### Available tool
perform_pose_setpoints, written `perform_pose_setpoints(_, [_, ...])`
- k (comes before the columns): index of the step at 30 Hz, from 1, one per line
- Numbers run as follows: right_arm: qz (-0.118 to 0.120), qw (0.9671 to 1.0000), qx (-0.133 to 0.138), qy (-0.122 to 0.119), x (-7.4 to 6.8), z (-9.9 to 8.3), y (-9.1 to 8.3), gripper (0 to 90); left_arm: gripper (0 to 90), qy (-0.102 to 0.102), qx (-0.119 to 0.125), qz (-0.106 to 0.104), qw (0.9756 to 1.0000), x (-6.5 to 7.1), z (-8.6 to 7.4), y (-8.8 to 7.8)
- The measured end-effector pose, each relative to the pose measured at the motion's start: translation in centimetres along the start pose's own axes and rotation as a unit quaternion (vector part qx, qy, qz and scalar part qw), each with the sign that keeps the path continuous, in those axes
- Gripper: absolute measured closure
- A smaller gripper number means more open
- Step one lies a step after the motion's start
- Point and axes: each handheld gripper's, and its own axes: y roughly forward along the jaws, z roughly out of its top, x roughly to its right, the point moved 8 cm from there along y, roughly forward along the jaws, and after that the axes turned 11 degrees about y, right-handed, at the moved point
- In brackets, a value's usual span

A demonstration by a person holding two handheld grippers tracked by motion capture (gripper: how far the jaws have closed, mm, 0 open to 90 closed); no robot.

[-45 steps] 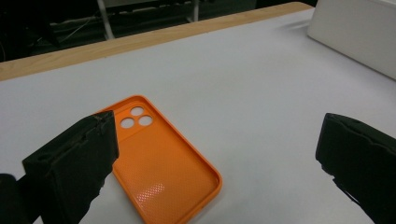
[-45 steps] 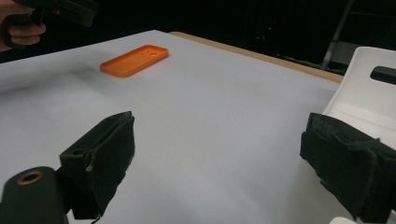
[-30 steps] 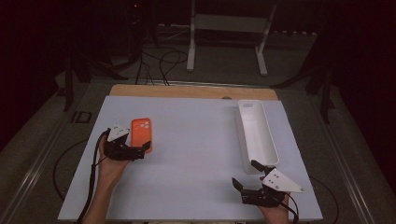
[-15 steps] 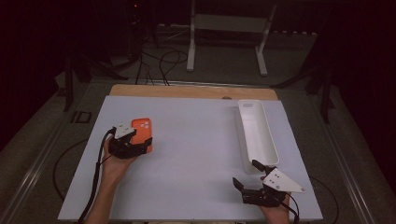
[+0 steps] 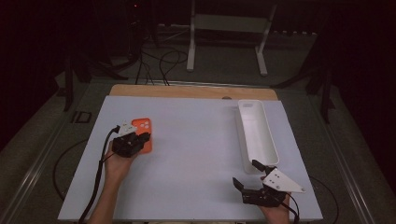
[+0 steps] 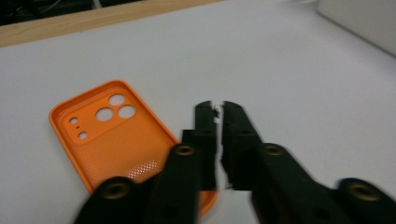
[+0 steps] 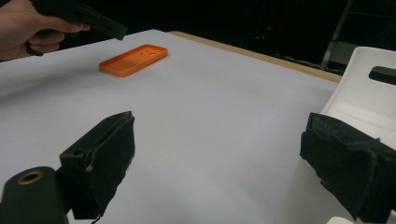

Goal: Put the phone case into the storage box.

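Note:
An orange phone case (image 5: 142, 125) lies flat, inner side up, on the left of the white table (image 5: 196, 149). My left gripper (image 5: 145, 137) hovers just over the near right edge of the phone case (image 6: 112, 140). Its jaws have just been closing, and now my left gripper (image 6: 218, 106) is shut with nothing between the pads. My right gripper (image 5: 246, 173) rests near the front right edge of the table. From its own camera my right gripper (image 7: 219, 158) stands wide open over bare table, and the phone case (image 7: 133, 59) lies far off.
A long white tray (image 5: 257, 135) stands on the right side of the table, its near end just beyond my right gripper. A wooden strip (image 5: 187, 91) runs along the far edge. Cables and metal stand legs (image 5: 191, 46) lie on the floor behind.
The left gripper's jaws went from wide open to shut, and the hand shifted slightly toward the case. The right gripper and the case stayed put.

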Motion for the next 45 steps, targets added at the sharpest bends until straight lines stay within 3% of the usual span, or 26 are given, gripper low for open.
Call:
perform_pose_setpoints(4, [-0.001, 1.0000, 0.000, 0.000, 0.0, 0.0, 0.0, 9.7, 90.0, 0.004, -0.015, 0.001, 0.9999, 0.2, -0.4, 0.7])
perform_pose_setpoints(24, [0.001, 1.0000, -0.002, 0.001, -0.1, -0.1, 0.2, 9.7, 90.0, 0.010, -0.036, -0.005, 0.9993, 1.1, -0.9, 2.7])
perform_pose_setpoints(45, [-0.002, 1.0000, -0.002, -0.001, 0.1, -0.1, 0.1, 9.7, 90.0, 0.000, -0.075, -0.003, 0.9972, 1.3, -2.6, 4.6])
